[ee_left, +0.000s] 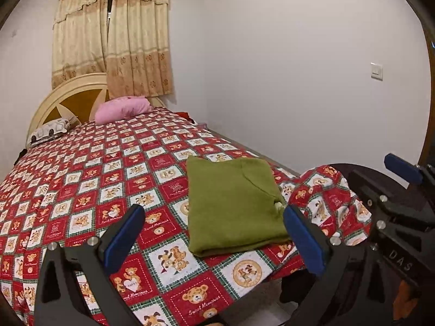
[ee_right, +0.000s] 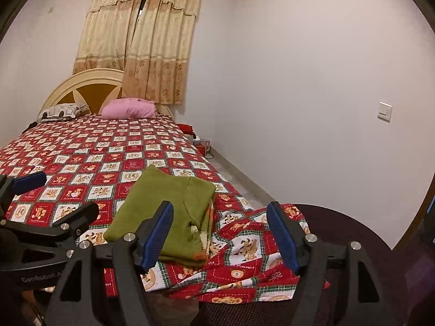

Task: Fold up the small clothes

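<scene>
Right hand-held gripper (ee_right: 220, 237) sits with its blue pads spread apart and nothing between them, hovering over the near corner of the bed (ee_right: 114, 146). The folded green top (ee_right: 163, 203) lies on the teddy-bear bedspread (ee_right: 244, 247) just ahead of its left finger. The left hand-held gripper (ee_right: 40, 198) pokes in off to the left, with a pink pillow (ee_right: 127, 108) way ahead by the headboard (ee_right: 89, 81).

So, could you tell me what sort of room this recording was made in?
Most likely a home bedroom: a bed with a teddy-bear bedspread, pillows against a headboard, and a curtained window.
</scene>
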The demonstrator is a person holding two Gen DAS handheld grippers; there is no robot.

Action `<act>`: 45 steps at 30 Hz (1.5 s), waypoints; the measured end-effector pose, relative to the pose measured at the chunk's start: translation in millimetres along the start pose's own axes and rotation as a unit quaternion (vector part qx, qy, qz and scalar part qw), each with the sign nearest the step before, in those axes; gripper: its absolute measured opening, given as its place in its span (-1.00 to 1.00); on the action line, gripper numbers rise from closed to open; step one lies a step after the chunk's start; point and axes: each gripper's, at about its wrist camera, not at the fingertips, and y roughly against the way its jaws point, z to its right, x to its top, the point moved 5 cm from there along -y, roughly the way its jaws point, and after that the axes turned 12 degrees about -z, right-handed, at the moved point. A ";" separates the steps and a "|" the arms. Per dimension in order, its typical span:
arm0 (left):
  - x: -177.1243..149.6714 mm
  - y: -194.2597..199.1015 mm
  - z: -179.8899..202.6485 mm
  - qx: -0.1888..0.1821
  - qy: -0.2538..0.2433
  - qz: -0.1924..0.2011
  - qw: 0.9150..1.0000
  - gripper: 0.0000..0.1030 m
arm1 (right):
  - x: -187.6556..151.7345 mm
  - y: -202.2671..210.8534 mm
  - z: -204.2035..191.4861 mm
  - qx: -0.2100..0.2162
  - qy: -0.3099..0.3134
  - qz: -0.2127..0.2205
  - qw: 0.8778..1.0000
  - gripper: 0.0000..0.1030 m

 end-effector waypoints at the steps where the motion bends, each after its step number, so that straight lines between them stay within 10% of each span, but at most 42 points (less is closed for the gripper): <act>1: -0.3 -1.2 -0.5 -0.001 0.003 -0.003 1.000 1.00 | -0.2 0.0 -0.5 0.000 0.001 0.000 1.000 0.39; 45: -2.7 -1.6 -7.6 0.044 -0.009 -0.006 0.999 1.00 | -4.3 -3.4 1.4 -0.001 -0.004 0.002 1.000 0.39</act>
